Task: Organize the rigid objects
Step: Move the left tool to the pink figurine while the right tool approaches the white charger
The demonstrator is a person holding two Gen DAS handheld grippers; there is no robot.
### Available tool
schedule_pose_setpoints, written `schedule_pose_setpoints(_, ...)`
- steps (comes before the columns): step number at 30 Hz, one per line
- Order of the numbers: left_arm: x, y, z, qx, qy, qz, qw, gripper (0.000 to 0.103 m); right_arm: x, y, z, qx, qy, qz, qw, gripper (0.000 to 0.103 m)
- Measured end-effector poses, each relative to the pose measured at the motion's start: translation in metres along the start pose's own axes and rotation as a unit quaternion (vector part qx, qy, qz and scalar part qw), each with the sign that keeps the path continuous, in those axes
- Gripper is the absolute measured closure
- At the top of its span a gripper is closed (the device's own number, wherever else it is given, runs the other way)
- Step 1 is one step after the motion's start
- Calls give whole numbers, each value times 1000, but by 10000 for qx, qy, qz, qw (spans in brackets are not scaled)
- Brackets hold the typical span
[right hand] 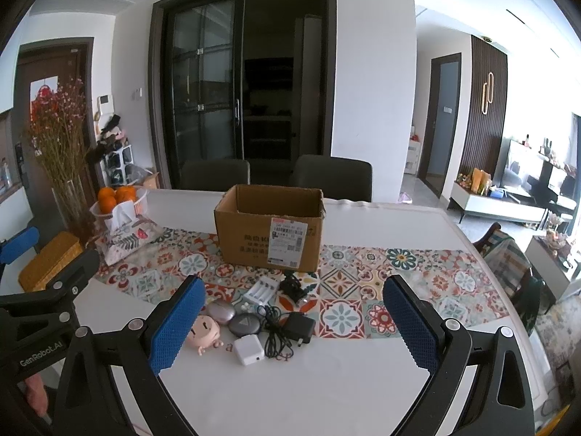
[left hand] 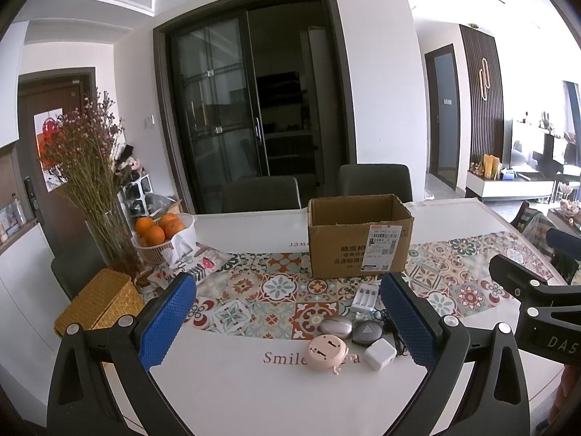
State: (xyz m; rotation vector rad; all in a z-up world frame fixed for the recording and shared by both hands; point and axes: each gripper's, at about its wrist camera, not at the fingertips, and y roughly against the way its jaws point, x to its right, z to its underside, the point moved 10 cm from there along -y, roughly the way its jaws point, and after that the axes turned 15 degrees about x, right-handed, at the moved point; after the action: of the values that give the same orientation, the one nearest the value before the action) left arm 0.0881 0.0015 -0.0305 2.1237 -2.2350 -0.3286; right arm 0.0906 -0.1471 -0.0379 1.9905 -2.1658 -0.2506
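An open cardboard box (left hand: 357,236) (right hand: 268,229) stands on the patterned table runner. In front of it lie small items: a pink round gadget (left hand: 326,352) (right hand: 203,332), a white cube charger (left hand: 379,353) (right hand: 248,349), a grey oval case (left hand: 366,331) (right hand: 244,323), a mauve oval case (left hand: 336,327) (right hand: 220,307), a white battery charger (left hand: 364,298) (right hand: 262,290), a black adapter (right hand: 299,327) with black cable (right hand: 274,338). My left gripper (left hand: 287,323) is open and empty above the near table. My right gripper (right hand: 292,327) is open and empty over the items.
A wicker box (left hand: 98,303), a vase of dried flowers (left hand: 90,167), a basket of oranges (left hand: 163,232) and a tissue pouch (left hand: 196,261) stand at the left. Two dark chairs (left hand: 376,181) are behind the table (left hand: 254,392).
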Motion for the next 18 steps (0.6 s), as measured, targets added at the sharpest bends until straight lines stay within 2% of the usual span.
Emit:
schedule_pose_setpoints(5,2,-7,12,-134,-2,51,9999,0,-1,-6,8,-94,11,-53,9999,4)
schedule_pose_setpoints(13,-1,-30,54,-754,-72,98,9971,0,-13,-30,39,-438,80,-215,9988,4)
schedule_pose_setpoints(18,-3,-45,79,-970,-135,207,9950,0,-25,-47,63,-727,185,-292,9968,4)
